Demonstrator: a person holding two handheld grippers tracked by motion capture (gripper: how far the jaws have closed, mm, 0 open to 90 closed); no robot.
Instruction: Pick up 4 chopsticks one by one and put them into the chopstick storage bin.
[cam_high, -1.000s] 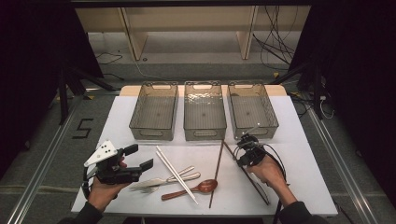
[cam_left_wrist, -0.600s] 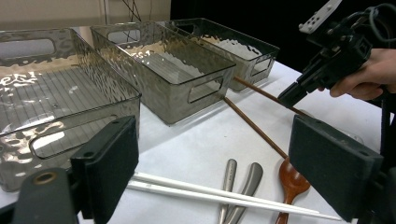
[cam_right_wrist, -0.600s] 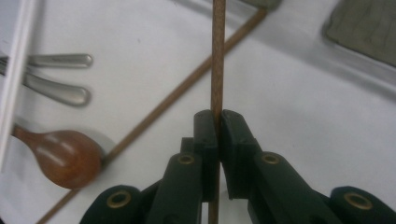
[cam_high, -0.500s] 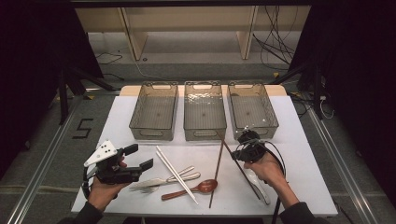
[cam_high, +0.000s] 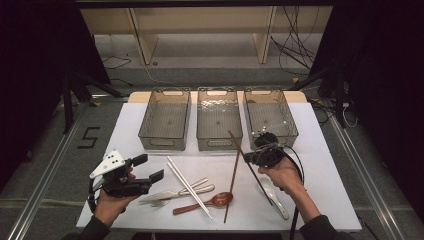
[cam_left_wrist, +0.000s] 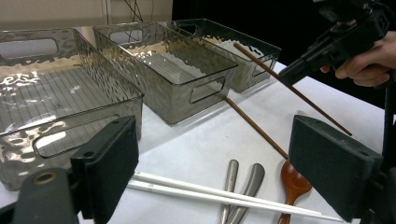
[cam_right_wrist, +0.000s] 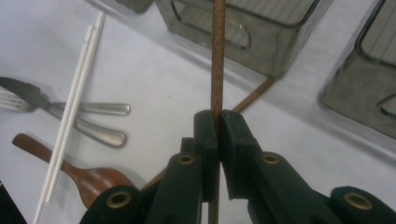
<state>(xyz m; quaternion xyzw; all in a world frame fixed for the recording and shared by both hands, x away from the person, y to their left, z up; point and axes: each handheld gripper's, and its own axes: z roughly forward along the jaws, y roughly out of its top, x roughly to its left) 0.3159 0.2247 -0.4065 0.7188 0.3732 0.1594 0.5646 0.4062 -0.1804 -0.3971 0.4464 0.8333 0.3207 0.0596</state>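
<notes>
High view: R tongs (cam_high: 248, 156) clamped on brown chopstick (cam_high: 250, 164) near bins (cam_high: 219, 143); L tongs (cam_high: 150, 167) agape, empty.

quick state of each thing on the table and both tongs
right tongs: shut on one brown chopstick, lifted off the table
other brown chopstick: lying on the table
left tongs: open, holding nothing
white chopsticks: lying side by side on the table
wooden spoon: lying flat
fork and knife: lying crossed
metal spoon: lying flat
three bins: upright, empty
</notes>
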